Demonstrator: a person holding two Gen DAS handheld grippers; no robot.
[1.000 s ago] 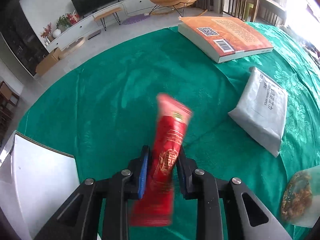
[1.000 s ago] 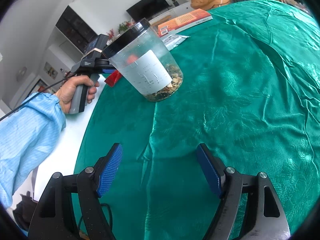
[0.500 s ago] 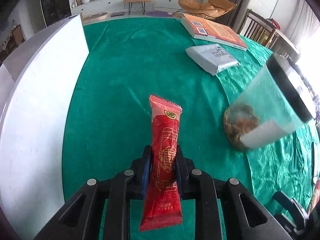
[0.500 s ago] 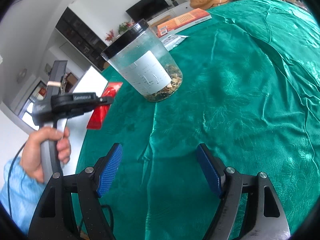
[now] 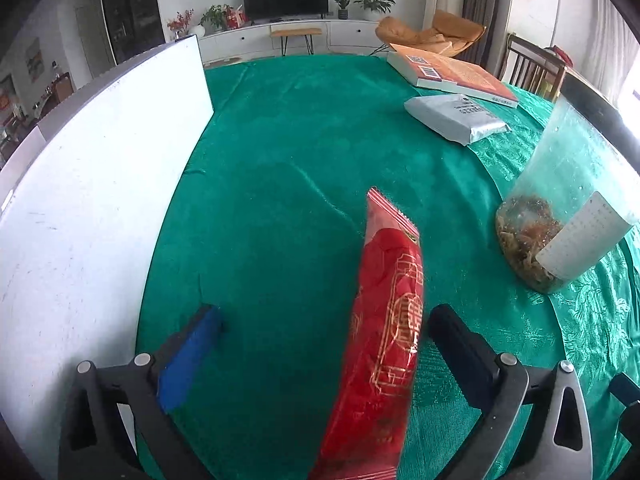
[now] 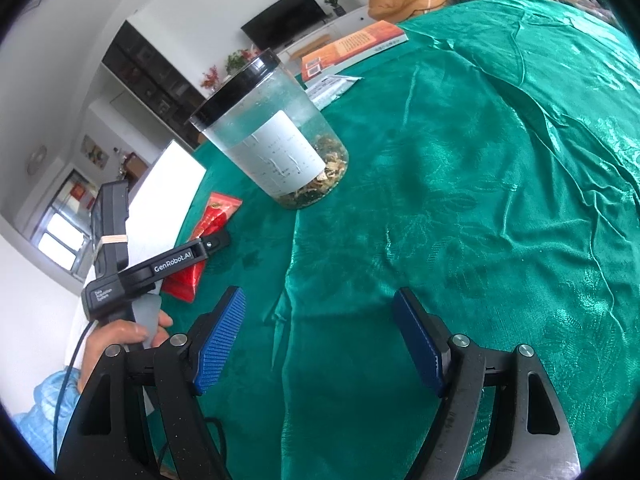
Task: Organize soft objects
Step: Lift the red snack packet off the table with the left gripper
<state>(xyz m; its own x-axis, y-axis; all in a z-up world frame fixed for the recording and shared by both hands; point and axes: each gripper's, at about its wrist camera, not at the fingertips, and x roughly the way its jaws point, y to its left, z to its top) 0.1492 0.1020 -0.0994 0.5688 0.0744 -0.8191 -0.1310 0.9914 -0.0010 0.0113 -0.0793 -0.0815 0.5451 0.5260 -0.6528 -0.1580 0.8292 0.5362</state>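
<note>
The left gripper (image 5: pixel 324 332) has just been opening, and its blue-padded jaws now stand spread wide with the long red foil snack packet (image 5: pixel 384 344) between them but no longer pinched: the left pad is well clear of it and the right finger sits just beside its edge. In the right wrist view the same packet (image 6: pixel 208 240) lies flat on the green patterned tablecloth (image 6: pixel 480 200), to the left of the clear plastic jar with a black lid (image 6: pixel 276 140), between the jar and the white board (image 6: pixel 172 184) that borders the cloth. The person's left hand (image 6: pixel 120 340), in a pale blue sleeve, grips the handle behind it.

The right gripper (image 6: pixel 320 336) hangs over bare cloth in front of the jar, jaws apart and holding nothing.

Beyond the jar, farther across the cloth, a grey plastic mailer bag (image 5: pixel 456 118) lies just in front of an orange paperback book (image 5: pixel 452 76).

The step in hand looks like the release of the packet at its place beside the jar. Judging from the layout, the packet is now set down, and the mailer bag is the other soft thing still lying away from it. The next move probably calls for drawing the left gripper straight back so neither finger drags the light packet, then reaching past the jar for the mailer bag without knocking the jar, which may tip easily.
</note>
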